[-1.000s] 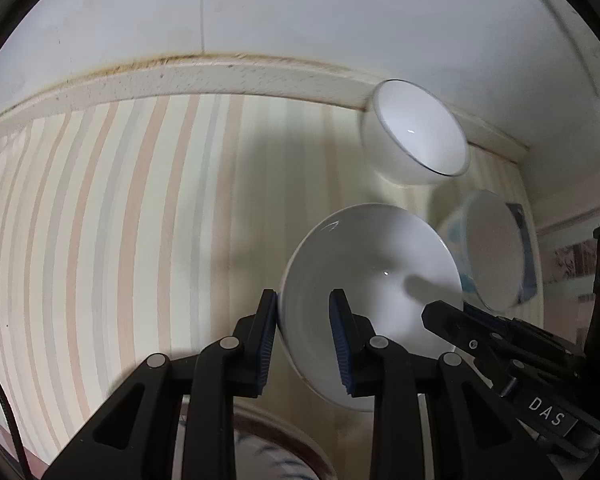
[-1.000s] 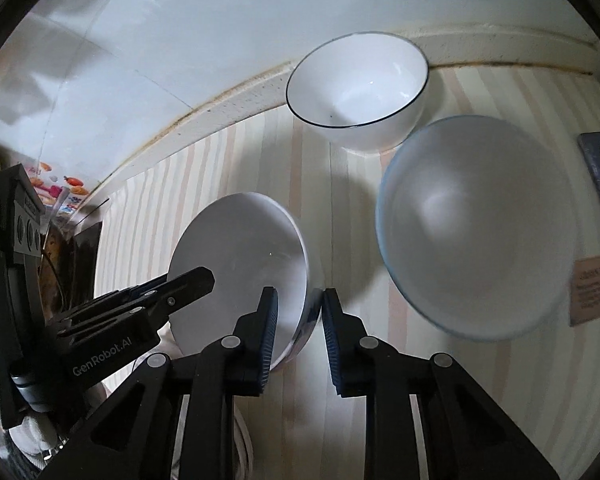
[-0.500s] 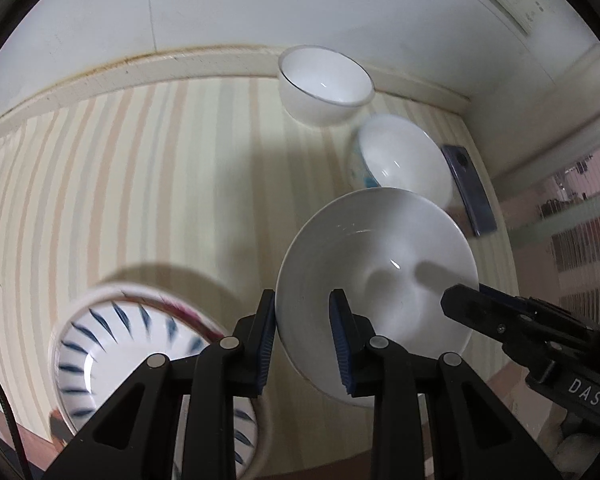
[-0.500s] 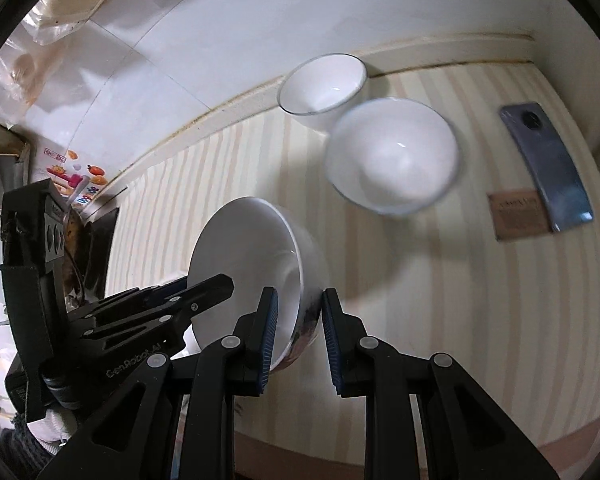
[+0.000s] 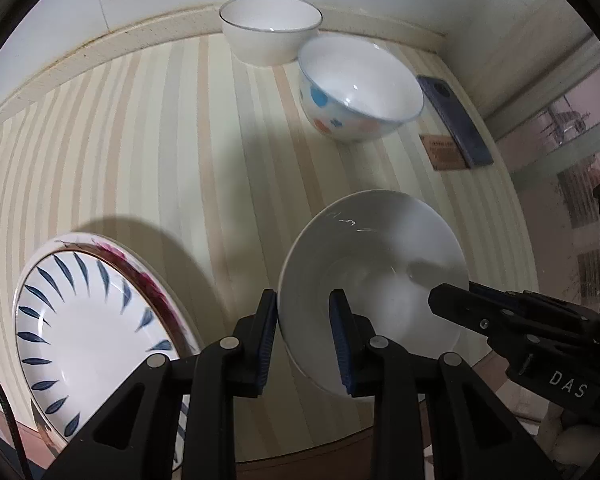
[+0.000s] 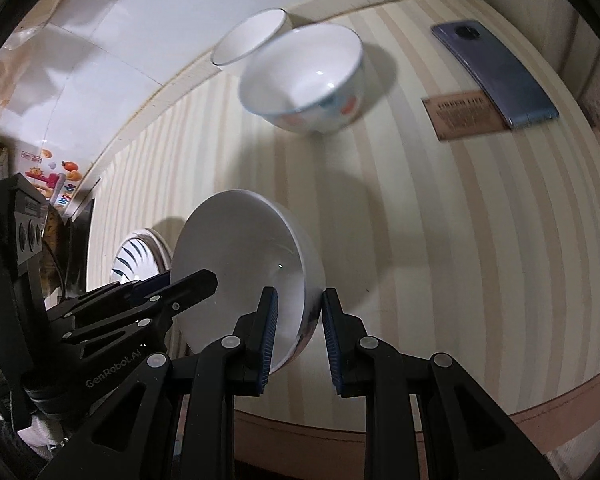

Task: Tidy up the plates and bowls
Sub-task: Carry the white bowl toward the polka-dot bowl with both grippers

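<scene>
Both grippers hold one plain white bowl [image 5: 380,280] by opposite sides of its rim, above the striped table near its front edge. My left gripper [image 5: 305,332] is shut on the near rim. My right gripper [image 6: 298,328] is shut on the other side of the white bowl [image 6: 240,264]. A blue-leaf patterned plate [image 5: 88,320] lies at the front left, also seen in the right wrist view [image 6: 140,252]. A dotted bowl [image 5: 356,88] and a white bowl with a dark rim [image 5: 270,28] stand at the back.
A blue phone [image 6: 496,68] and a brown card [image 6: 464,114] lie at the right side of the striped table [image 5: 160,152]. A white wall runs behind. Clutter with a colourful package [image 6: 52,176] sits beyond the table's left end.
Both grippers pulled back toward the table's front edge with the white bowl held between them. The patterned plate, phone and card came into view.
</scene>
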Available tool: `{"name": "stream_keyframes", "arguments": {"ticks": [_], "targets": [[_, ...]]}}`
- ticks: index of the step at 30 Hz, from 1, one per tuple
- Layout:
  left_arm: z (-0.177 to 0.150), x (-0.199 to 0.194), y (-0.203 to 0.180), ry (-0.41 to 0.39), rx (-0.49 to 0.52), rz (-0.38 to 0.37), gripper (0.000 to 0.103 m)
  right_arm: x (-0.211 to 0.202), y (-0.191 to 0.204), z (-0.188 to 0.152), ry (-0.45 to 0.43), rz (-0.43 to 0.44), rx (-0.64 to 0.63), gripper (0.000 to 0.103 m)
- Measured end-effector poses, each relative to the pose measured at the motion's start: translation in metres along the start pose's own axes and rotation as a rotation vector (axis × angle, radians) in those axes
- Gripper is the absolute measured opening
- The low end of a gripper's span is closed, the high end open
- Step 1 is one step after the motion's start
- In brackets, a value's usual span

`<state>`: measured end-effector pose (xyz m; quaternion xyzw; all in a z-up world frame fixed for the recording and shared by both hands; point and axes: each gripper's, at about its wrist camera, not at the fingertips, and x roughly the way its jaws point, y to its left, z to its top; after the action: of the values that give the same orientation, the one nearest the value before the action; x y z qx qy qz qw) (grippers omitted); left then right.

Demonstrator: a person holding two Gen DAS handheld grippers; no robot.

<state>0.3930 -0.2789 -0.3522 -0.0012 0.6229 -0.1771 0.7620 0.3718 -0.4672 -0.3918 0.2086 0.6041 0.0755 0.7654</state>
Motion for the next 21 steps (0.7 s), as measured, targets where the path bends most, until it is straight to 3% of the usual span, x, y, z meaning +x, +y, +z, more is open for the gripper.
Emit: {"name": "stream_keyframes", "arguments": {"ticks": [21], "targets": [[-0.007, 0.013, -0.010, 0.022, 0.017, 0.050, 0.024, 0.019, -0.017, -0.005, 0.052, 0.017, 0.027, 0.025]]}}
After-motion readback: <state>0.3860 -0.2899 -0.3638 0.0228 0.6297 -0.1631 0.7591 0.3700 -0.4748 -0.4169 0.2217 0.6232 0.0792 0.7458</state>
